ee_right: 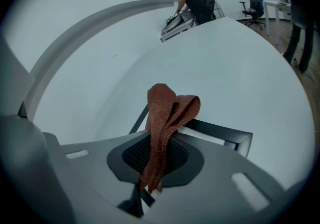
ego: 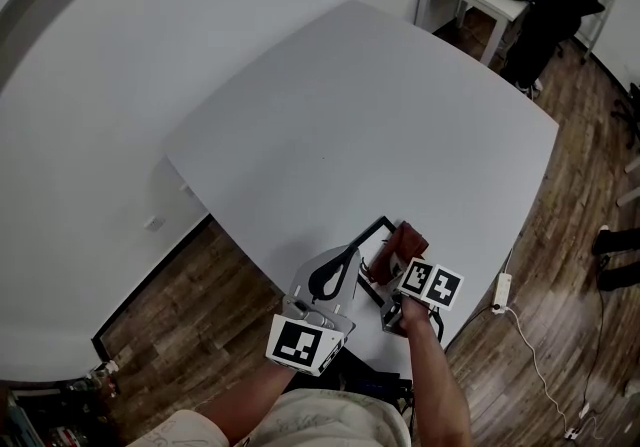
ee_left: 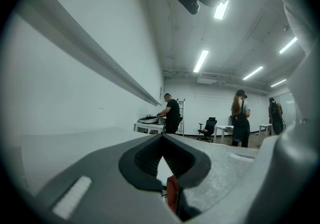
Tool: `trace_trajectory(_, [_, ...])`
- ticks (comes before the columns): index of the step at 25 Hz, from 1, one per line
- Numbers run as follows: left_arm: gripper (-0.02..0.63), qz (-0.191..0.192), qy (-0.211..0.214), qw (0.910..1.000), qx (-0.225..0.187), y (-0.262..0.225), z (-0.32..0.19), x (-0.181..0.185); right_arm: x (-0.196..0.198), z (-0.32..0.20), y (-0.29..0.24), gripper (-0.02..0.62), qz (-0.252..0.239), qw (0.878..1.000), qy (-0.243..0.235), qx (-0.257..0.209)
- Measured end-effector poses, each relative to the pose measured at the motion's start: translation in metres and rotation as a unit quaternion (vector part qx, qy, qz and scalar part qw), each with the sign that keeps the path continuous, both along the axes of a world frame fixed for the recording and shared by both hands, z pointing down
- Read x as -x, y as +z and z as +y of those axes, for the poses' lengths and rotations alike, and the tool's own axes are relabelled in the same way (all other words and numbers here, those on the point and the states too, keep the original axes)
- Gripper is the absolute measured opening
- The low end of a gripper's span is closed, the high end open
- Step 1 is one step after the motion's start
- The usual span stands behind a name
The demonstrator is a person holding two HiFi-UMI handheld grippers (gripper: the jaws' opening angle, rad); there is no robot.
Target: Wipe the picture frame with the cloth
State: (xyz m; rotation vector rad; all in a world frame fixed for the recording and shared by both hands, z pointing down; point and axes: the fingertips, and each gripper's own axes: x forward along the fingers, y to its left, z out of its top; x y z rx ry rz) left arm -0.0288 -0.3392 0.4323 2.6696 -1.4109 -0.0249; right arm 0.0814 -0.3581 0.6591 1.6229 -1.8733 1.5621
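Cloth [ee_right: 167, 113] is clamped in the right gripper [ee_right: 161, 144]; left gripper [ee_left: 161, 142] is closed, empty. Flat strokes along the picture frame [ee_right: 220, 131] are advised.

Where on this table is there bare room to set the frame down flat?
Nearly the whole table beyond the picture frame is bare, out to its far corner. Only the near edge is crowded: frame, cloth, left gripper, right gripper.
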Motion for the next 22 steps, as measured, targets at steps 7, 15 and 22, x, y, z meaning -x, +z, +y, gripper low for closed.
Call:
trace_trajectory(7, [0.002, 0.001, 0.008, 1.0, 0.002, 0.005, -0.001, -0.012, -0.035, 0.028, 0.0, 0.06, 0.01, 0.999, 0.03, 0.01])
trace_trajectory(15, [0.0, -0.015, 0.011, 0.9998, 0.009, 0.018, 0.003, -0.019, -0.074, 0.061, -0.001, 0.06, 0.02, 0.998, 0.06, 0.03])
trace_trajectory(22, [0.0, -0.014, 0.009, 0.9999, 0.003, 0.015, 0.004, -0.019, -0.078, 0.065, 0.0, 0.06, 0.022, 0.997, 0.06, 0.032])
